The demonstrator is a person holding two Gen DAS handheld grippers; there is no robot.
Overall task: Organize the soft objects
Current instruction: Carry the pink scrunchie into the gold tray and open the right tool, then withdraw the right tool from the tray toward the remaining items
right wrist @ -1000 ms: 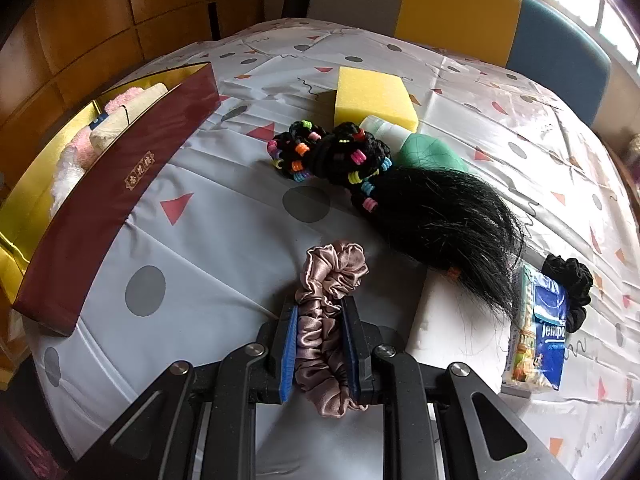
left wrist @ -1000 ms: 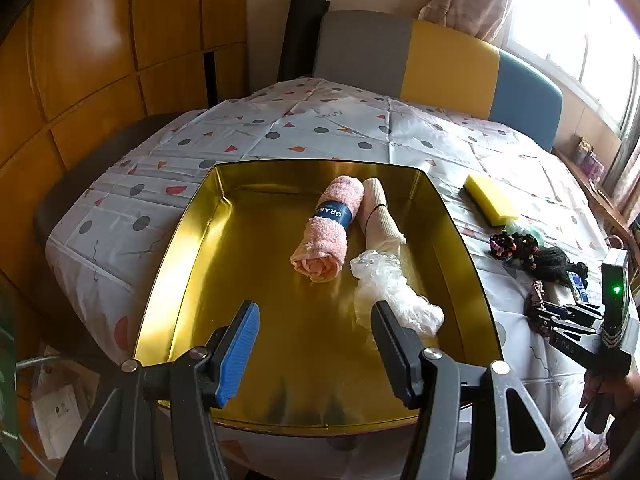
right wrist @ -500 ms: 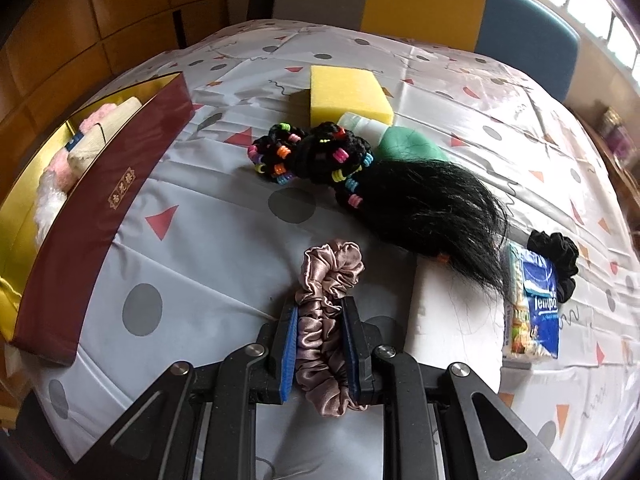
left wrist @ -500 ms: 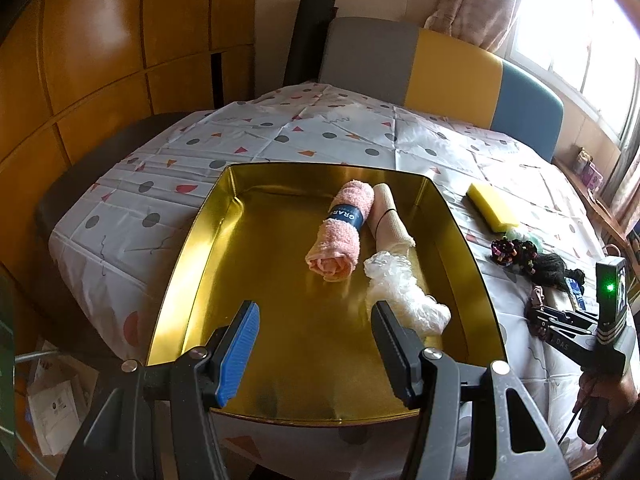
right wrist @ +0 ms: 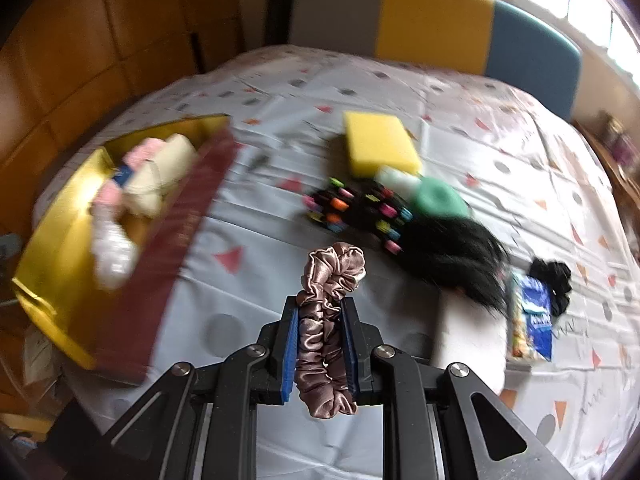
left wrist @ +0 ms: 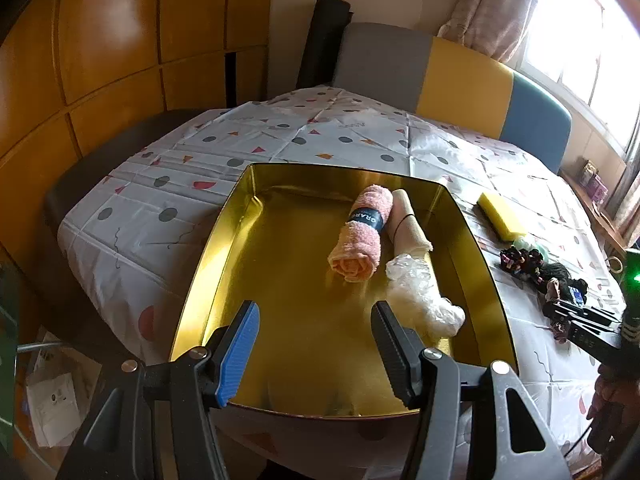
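Note:
My right gripper (right wrist: 320,320) is shut on a mauve satin scrunchie (right wrist: 330,280) and holds it above the tablecloth. It also shows at the right edge of the left wrist view (left wrist: 560,314). My left gripper (left wrist: 314,320) is open and empty over the near end of the gold tin tray (left wrist: 224,248). In the tray lie a rolled pink towel (left wrist: 360,240), a cream roll (left wrist: 408,228) and a crumpled clear plastic piece (left wrist: 420,296). The tray shows at the left of the right wrist view (right wrist: 52,240).
On the cloth lie a yellow sponge (right wrist: 380,142), a bundle of black hair ties with coloured beads (right wrist: 352,212), a black hairpiece (right wrist: 452,256), a green item (right wrist: 440,198), a black scrunchie (right wrist: 552,280) and a tissue pack (right wrist: 532,320). A bench back (left wrist: 440,76) stands behind.
My right gripper has lifted with the scrunchie and swung, so its view is blurred and takes in more of the tray. My left gripper has pulled back a little from the tray.

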